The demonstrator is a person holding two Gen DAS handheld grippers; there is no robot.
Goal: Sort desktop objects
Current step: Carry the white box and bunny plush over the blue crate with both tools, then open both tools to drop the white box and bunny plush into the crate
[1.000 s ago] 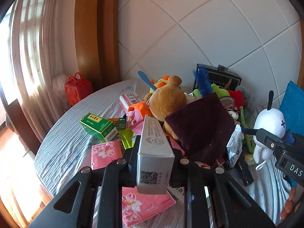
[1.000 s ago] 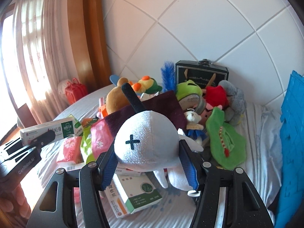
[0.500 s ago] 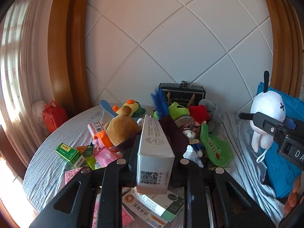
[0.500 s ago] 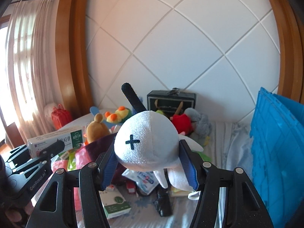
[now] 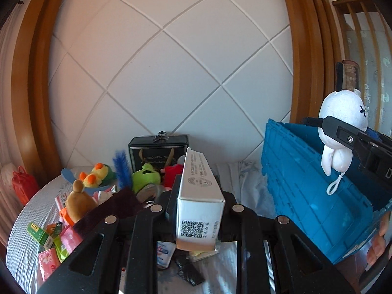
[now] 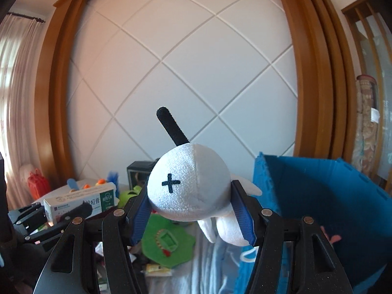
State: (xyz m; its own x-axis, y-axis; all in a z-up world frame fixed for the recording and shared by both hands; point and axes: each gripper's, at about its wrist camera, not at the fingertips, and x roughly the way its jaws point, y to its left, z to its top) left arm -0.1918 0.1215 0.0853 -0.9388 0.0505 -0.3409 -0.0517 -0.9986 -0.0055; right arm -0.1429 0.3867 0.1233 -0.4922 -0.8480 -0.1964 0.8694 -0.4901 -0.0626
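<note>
My left gripper [image 5: 198,196] is shut on a long white box [image 5: 199,196] with a QR code on its end, held above the table. The box also shows in the right wrist view [image 6: 80,202]. My right gripper [image 6: 192,203] is shut on a white plush toy [image 6: 191,191] with a black ear and a cross eye. In the left wrist view the plush [image 5: 343,122] hangs over the open blue crate [image 5: 306,183]. The crate's inside shows at the right in the right wrist view [image 6: 318,208].
A pile of plush toys [image 5: 147,178], a dark cloth [image 5: 110,210], small boxes [image 5: 39,234] and pink packets [image 5: 49,262] lies on the round table. A black case [image 5: 159,152] stands against the tiled wall. A red bag [image 5: 23,183] sits at far left.
Both grippers have risen and swung right with their loads. The blue crate has come into view, and the plush now hangs over it.
</note>
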